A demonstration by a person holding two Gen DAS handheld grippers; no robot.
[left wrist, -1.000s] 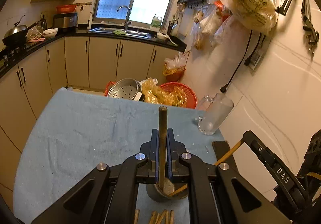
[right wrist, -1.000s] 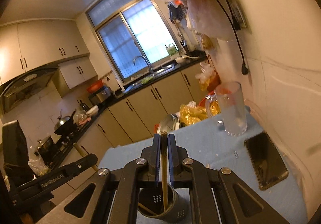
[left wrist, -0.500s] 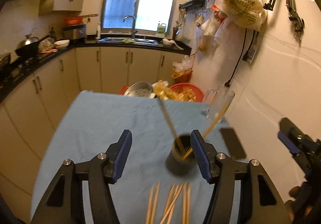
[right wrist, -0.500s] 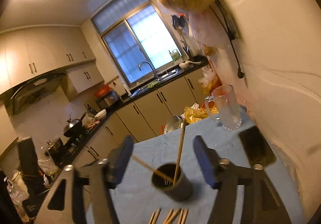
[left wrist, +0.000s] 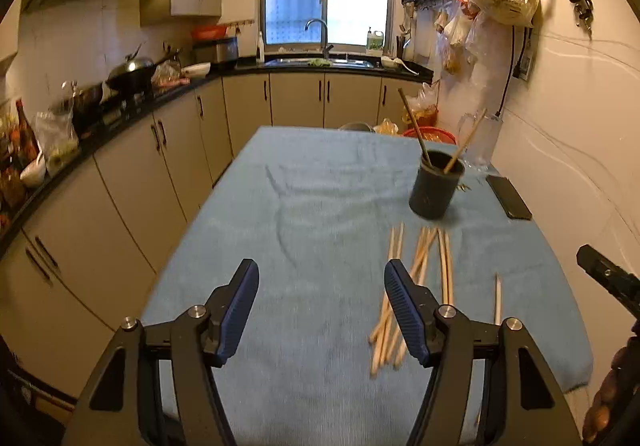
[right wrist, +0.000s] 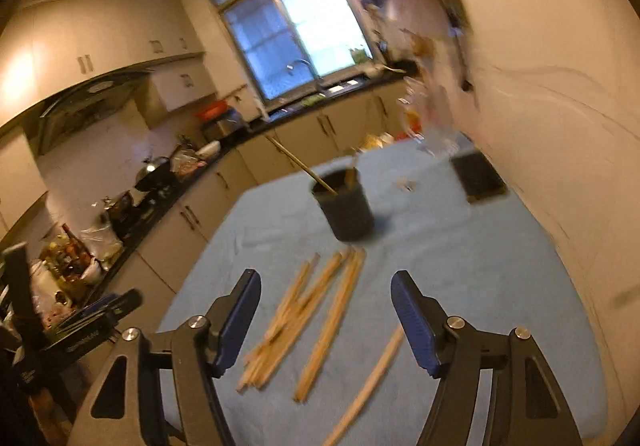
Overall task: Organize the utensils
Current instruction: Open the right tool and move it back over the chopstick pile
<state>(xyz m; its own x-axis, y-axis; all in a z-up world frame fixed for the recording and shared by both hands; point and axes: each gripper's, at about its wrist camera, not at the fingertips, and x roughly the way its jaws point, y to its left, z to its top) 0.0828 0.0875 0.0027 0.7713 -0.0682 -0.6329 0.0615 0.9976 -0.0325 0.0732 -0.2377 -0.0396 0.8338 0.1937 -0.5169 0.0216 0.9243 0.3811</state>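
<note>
I hold my left gripper (left wrist: 320, 306) and right gripper (right wrist: 325, 316) wide open and empty, with loose chopsticks (left wrist: 416, 278) lying near, and two standing in the far dark cup (left wrist: 435, 186).

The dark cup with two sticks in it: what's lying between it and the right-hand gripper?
Loose chopsticks on the blue cloth, between the cup and right gripper, per the right wrist view.

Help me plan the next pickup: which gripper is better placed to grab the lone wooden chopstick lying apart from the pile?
Right, probably. The lone wooden chopstick lies between the open right gripper fingers; it sits off to the right of the open left gripper.
</note>
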